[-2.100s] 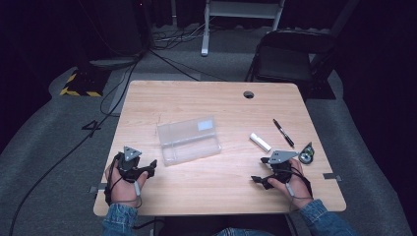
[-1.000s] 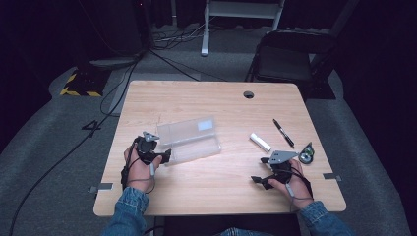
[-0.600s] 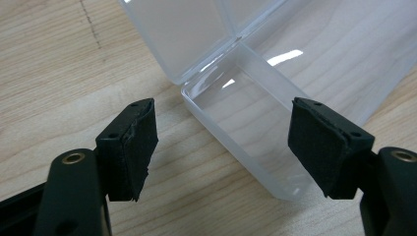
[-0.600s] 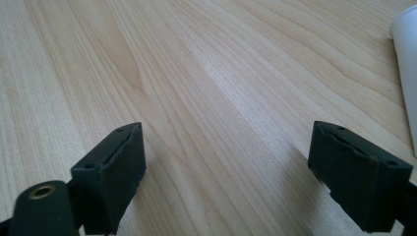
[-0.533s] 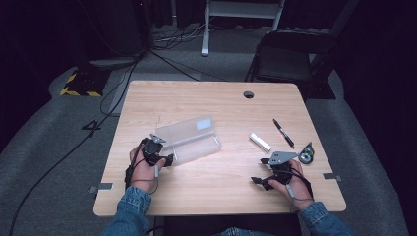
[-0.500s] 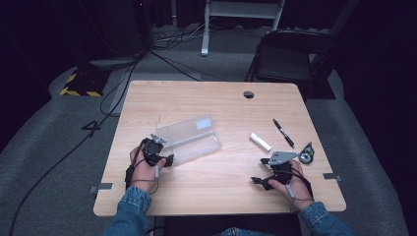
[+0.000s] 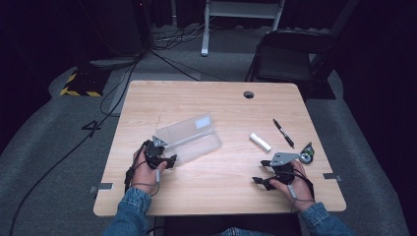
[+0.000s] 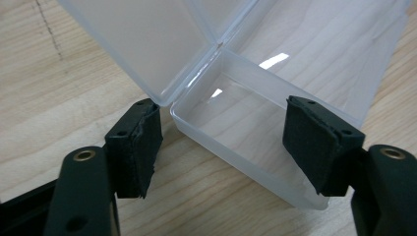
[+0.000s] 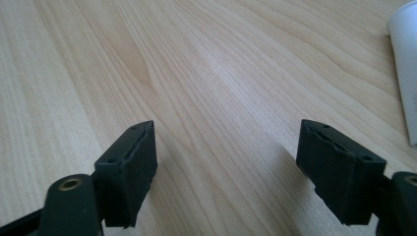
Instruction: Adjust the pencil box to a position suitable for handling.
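Clear plastic is what the person works on: a long, shallow box (image 7: 189,137) lying open on the pale wooden table (image 7: 221,191), left of the middle. The left tool (image 8: 221,142) has its jaws spread wide around the near short end of the box's tray, one pad just outside the corner where the lid hinges, the other over the far wall; neither pad presses on it yet. The right tool (image 9: 226,162) rests with its jaws apart over bare wood, nothing between them.

To grip the tray well, I would close slowly on the two long walls, low down where the plastic is stiffest, keeping the left pad clear of the lid's edge so the hinge is not pinched. Thin walls like these probably flex and slip under a hard squeeze.

From above, the box's long axis runs slantwise, from near the left tool up and right toward the table's middle. A white stick (image 7: 259,142) and a black pen (image 7: 283,132) lie well apart to the right.
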A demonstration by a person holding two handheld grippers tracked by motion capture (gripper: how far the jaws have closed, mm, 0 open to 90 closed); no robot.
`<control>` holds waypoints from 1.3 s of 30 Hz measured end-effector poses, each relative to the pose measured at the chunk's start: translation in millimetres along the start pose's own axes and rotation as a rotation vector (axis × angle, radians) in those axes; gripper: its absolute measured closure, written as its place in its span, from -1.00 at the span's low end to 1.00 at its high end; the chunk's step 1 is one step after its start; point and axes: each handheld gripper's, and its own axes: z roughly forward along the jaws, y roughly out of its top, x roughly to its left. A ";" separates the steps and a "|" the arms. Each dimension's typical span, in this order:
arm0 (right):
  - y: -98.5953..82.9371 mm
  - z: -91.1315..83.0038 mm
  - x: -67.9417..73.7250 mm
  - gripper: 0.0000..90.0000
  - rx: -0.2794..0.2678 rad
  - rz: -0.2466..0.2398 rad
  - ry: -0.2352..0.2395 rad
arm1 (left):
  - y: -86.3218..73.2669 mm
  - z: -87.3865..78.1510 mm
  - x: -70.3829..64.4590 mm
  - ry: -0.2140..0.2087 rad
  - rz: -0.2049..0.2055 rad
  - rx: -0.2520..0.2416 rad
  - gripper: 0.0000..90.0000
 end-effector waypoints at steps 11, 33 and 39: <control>14.3 -47.2 -10.2 -0.50 -0.105 0.036 -0.060 | -1.6 -1.6 -7.2 -0.014 0.027 0.004 -0.29; 13.1 -90.1 -33.1 -0.50 -0.166 0.111 -0.127 | -6.7 -4.8 -40.7 -0.102 0.133 0.012 -0.28; 12.1 -94.4 -35.2 -0.51 -0.171 0.116 -0.132 | -6.7 -5.3 -48.4 -0.125 0.152 0.021 -0.28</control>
